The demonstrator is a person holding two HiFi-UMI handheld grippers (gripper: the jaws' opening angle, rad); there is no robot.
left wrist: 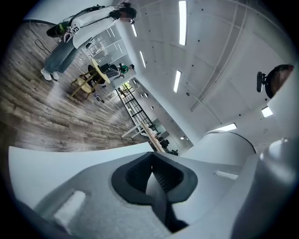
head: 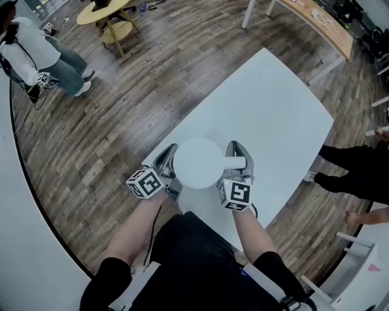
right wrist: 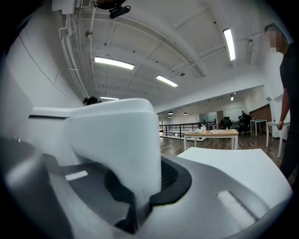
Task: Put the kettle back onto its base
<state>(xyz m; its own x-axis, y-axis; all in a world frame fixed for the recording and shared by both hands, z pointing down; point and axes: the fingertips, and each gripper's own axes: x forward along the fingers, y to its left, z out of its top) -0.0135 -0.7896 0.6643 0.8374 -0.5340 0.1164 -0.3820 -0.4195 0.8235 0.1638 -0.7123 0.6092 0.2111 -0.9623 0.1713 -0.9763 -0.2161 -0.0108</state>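
Note:
A white kettle (head: 197, 162) stands near the front edge of the white table (head: 273, 115), seen from above, with its handle (head: 234, 162) pointing right. My right gripper (head: 238, 157) is shut on that handle; in the right gripper view the white handle (right wrist: 117, 140) fills the space between the dark pads (right wrist: 173, 179). My left gripper (head: 170, 160) sits against the kettle's left side. In the left gripper view its jaws (left wrist: 154, 179) are shut with nothing held, and the kettle's rounded body (left wrist: 229, 144) rises to the right. The kettle's base shows in no view.
The table's near edge runs just under the kettle, with wood floor to its left. A person (head: 36, 58) stands far left and another (head: 358, 173) by the table's right edge. A round wooden table (head: 109, 12) and a long wooden desk (head: 328, 24) lie beyond.

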